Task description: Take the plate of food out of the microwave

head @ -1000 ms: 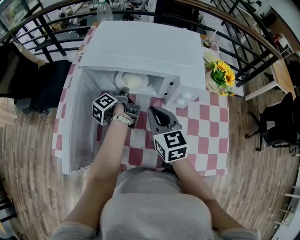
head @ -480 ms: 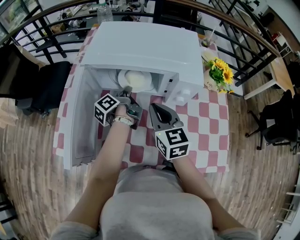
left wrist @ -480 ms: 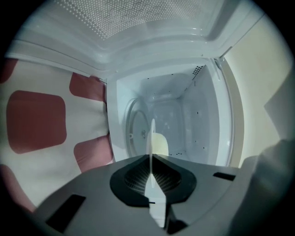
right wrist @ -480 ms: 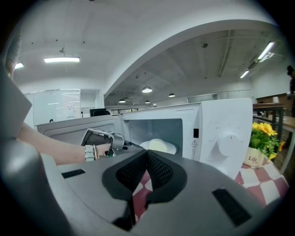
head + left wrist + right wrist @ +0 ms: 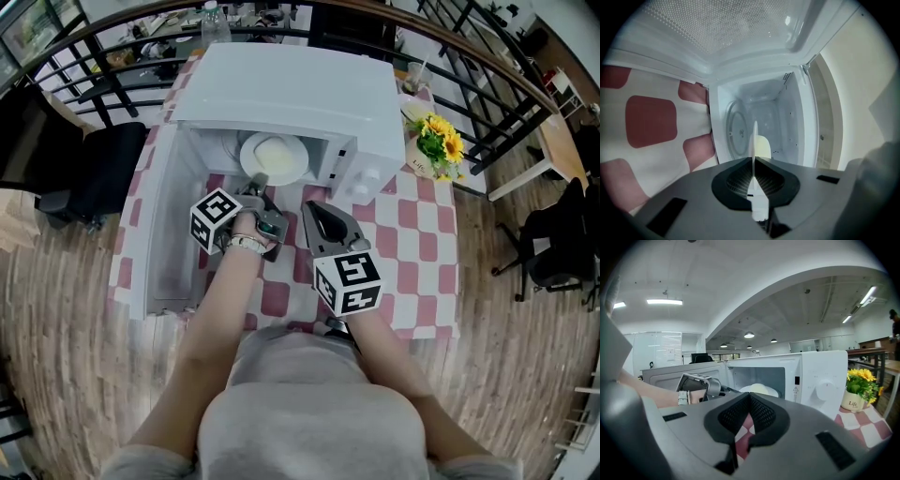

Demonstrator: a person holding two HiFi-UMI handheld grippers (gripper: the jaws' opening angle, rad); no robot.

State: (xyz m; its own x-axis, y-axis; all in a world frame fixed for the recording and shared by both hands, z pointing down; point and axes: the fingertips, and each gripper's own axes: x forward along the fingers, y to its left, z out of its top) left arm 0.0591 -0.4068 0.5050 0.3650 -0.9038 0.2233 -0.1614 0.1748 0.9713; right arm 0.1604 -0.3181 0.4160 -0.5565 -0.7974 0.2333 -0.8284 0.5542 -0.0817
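Now one plate (image 5: pixel 298 167), one microwave (image 5: pixel 291 89); left gripper (image 5: pixel 255 180) jaws clenched on plate, right gripper (image 5: pixel 311 208) jaws clenched empty.

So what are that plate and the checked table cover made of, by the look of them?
Plate: white, smooth, thin at the rim and faintly glossy. It is probably ceramic, though melamine would look much the same. Table cover: red-and-white checks lying flat and matte. It is likely cloth or wipeable vinyl, and the pictures cannot settle which.

Grey short-slv top (image 5: pixel 309 412); pale wristband (image 5: pixel 246 242) on L wrist; forearms bare
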